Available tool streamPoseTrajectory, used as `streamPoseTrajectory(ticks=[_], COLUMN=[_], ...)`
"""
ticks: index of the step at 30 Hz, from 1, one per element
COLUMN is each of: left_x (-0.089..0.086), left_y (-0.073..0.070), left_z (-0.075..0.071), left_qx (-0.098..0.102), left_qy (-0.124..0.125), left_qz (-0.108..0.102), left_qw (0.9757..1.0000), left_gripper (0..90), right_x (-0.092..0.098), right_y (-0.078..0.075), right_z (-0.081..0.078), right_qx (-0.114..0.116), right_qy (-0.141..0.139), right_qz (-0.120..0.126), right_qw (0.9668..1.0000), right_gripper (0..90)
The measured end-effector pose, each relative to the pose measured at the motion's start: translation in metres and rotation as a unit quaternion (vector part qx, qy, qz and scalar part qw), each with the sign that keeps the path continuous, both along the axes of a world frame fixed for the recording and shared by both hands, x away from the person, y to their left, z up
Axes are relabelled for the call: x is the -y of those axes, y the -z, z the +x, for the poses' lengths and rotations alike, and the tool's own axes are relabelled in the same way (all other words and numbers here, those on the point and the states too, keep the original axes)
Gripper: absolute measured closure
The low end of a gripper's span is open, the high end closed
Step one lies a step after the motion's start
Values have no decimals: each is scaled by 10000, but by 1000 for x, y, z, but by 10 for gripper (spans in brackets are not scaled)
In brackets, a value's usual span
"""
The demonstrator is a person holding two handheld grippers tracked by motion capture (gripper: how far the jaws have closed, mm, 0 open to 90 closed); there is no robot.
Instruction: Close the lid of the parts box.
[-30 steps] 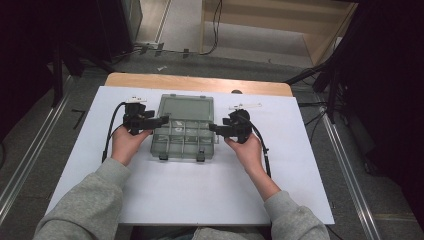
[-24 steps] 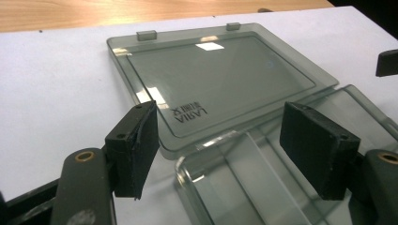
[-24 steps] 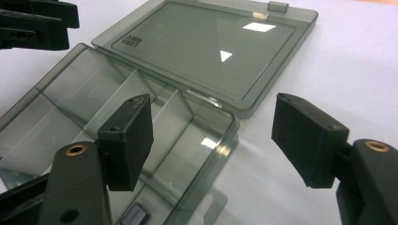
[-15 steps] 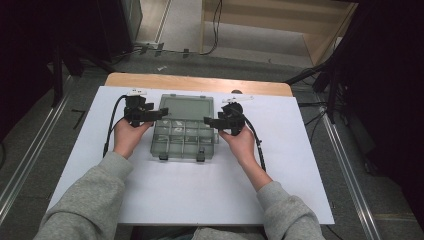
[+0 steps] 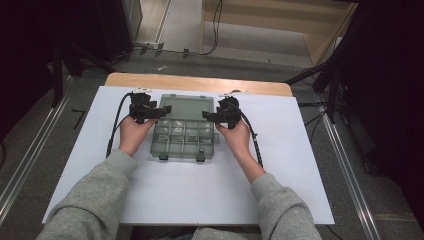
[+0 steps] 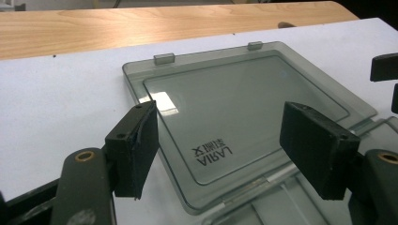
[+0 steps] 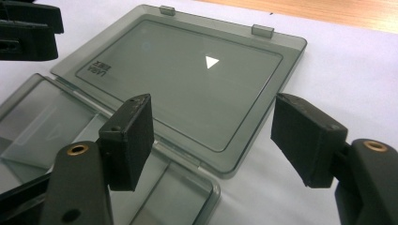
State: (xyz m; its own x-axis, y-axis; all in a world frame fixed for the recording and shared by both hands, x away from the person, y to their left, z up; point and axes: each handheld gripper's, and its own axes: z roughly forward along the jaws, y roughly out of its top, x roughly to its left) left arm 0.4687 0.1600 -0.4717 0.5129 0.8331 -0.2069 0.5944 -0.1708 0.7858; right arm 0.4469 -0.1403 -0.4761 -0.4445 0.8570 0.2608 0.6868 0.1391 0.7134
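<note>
On the left we see our left hand [image 5: 131, 134] holding the left gripper [image 5: 159, 112]. Its black cable [image 5: 116, 125] loops over the white sheet [image 5: 300, 165] that covers the wooden table [image 5: 200, 81]. The left gripper hangs over the left end of the box's hinge line. In the left gripper view its two black jaws stand wide apart with nothing between them, and the lid lies under them, not touched.

In the middle lies the see-through grey plastic box [image 5: 183, 140]. It is open. Its lid [image 5: 187, 106] lies flat on the white sheet on the far side, away from us. The tray part with its small square compartments is nearer to us, and two little latches [image 5: 163, 157] stick out of its near edge. In the left gripper view we can read upside-down letters on the lid [image 6: 244, 108], and two small clips sit on its far edge.

On the right our right hand [image 5: 236, 137] holds the right gripper [image 5: 206, 115] over the right end of the hinge line. In the right gripper view its jaws are wide open too, with nothing held. The lid [image 7: 183, 75] and a corner of the tray lie under them.
</note>
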Motion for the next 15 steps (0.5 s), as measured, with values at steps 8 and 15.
streamPoseTrajectory(ticks=[8, 15], left_x=[5, 7], left_y=[11, 17], left_z=[5, 12], left_qx=[47, -46], left_qy=[-57, -96], left_qz=[147, 191], left_qw=[9999, 9998], left_gripper=[287, 287], right_x=[-4, -4], right_y=[8, 17], right_z=[8, 14], right_qx=[-38, -113], right_qy=[144, 315], right_qz=[-133, -153], right_qw=[9998, 9993], right_gripper=[288, 287])
